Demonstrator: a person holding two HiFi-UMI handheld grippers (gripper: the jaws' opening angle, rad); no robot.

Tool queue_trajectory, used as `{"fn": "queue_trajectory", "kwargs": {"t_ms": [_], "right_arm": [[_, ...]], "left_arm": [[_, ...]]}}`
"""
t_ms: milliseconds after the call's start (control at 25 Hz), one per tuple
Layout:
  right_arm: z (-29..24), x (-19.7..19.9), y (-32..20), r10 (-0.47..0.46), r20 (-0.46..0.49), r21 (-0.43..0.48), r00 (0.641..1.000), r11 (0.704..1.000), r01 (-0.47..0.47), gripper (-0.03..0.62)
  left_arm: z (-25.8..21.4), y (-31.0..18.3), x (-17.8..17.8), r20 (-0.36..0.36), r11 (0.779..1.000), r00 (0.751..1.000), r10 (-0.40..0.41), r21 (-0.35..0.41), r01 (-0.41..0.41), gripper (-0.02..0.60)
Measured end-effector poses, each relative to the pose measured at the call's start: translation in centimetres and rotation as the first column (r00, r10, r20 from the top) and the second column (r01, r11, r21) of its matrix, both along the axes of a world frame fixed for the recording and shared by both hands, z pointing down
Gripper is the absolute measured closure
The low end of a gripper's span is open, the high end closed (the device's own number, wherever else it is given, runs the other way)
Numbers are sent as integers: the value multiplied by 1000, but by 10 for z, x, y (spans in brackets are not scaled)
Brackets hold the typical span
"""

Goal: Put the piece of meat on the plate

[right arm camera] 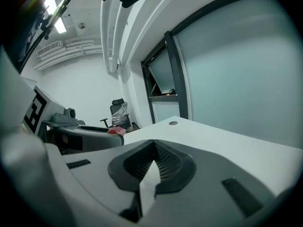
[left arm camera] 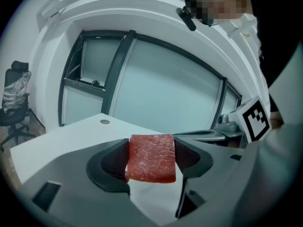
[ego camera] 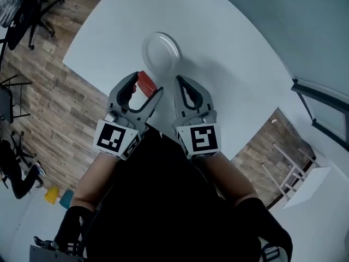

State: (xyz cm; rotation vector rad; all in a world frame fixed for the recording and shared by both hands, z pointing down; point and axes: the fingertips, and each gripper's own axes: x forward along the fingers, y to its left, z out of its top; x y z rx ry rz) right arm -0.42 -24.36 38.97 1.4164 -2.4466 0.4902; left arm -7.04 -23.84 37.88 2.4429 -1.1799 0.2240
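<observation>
Both units same build: left gripper [ego camera: 146,86] and right gripper [ego camera: 180,82] have matte grey moulded shells with curved jaws. Black ribbed pads [right arm camera: 165,162] sit in dark recesses, with small dark rectangular slots [right arm camera: 241,190] on the shell. Each carries a white cube [ego camera: 116,138] with black square markers. Person wears a black top [ego camera: 163,201] and black sleeves [ego camera: 262,222]
</observation>
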Motion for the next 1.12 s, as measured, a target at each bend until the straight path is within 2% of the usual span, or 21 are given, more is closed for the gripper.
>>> {"fn": "queue_trajectory", "kwargs": {"t_ms": [80, 160, 280, 440, 600, 760, 1000, 1120], "right_arm": [[16, -2, -6, 9, 0, -47, 1000, 999, -9, 591], [36, -4, -13, 23, 20, -118, 1000, 993, -21, 591], [61, -2, -20, 59, 17, -185, 998, 981, -55, 591], [90, -16, -40, 91, 12, -213, 996, 973, -86, 591], [98, -8, -44, 116, 32, -228, 993, 968, -106, 591], [108, -2, -49, 137, 38, -247, 990, 961, -123, 591], [119, 10, -54, 181, 56, -274, 982, 948, -159, 591], [127, 11, -55, 191, 55, -286, 980, 943, -168, 591]], "left_arm": [[14, -10, -1, -14, 999, 1000, 0, -37, 0, 291], [29, -21, -2, 12, 999, 1000, 13, -50, -12, 291], [52, -35, 0, 69, 996, 996, 55, -74, -50, 291], [85, -60, -10, 186, 992, 975, 121, -67, -111, 290], [101, -67, 8, 290, 982, 938, 190, -74, -176, 290], [116, -71, 20, 386, 963, 882, 269, -109, -245, 290], [122, -70, 36, 460, 933, 812, 358, -143, -330, 290], [131, -69, 40, 482, 925, 790, 378, -161, -344, 290]]}}
